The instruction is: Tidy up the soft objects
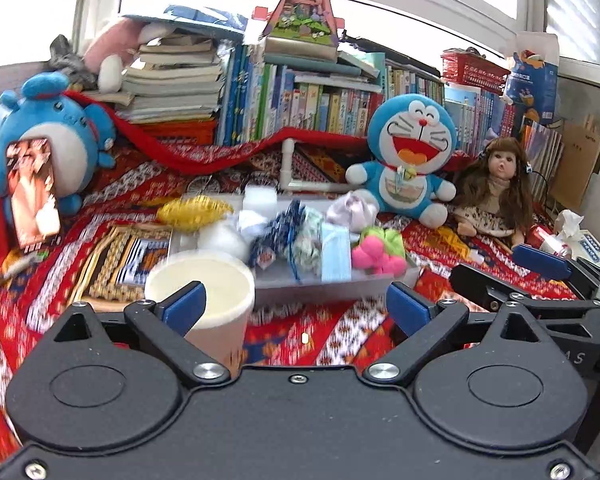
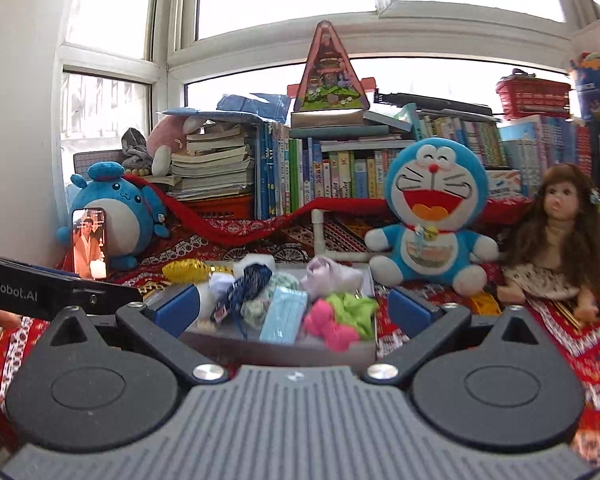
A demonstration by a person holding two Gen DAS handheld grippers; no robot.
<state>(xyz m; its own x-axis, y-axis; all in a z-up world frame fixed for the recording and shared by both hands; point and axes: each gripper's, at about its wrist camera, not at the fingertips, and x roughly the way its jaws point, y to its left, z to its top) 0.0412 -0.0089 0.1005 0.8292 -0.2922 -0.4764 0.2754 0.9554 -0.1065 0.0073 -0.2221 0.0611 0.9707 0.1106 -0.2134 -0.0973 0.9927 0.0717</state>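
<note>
Both tools stand with their blue pads wide apart and nothing between them. The left tool (image 1: 296, 304) hovers low over the red patterned cloth (image 1: 340, 332) that covers the counter; a white paper cup (image 1: 204, 288) stands just behind its left pad, at about 10 o'clock from the tool's middle. The right tool (image 2: 296, 310) faces the grey tray (image 2: 284, 346), whose near wall lies between the two pads without touching them as far as can be seen.

The soft things are heaped in the tray: a pale blue face mask (image 2: 282, 314) at the front, a pink and green plush piece (image 2: 340, 318) at 3 o'clock of it, a dark blue patterned cloth (image 2: 244, 284) at 10 o'clock, a lilac cloth (image 2: 332, 274) at 1 o'clock. A yellow mesh item (image 2: 184, 270) lies at the tray's far left corner.

Beyond the tray, at 1 o'clock, sits a blue cat plush (image 2: 432, 216) with a long-haired doll (image 2: 556, 236) beside it; at 10 o'clock a round blue plush (image 2: 116, 208) props up a phone (image 2: 89, 243). Books (image 2: 340, 176) line the windowsill behind.
</note>
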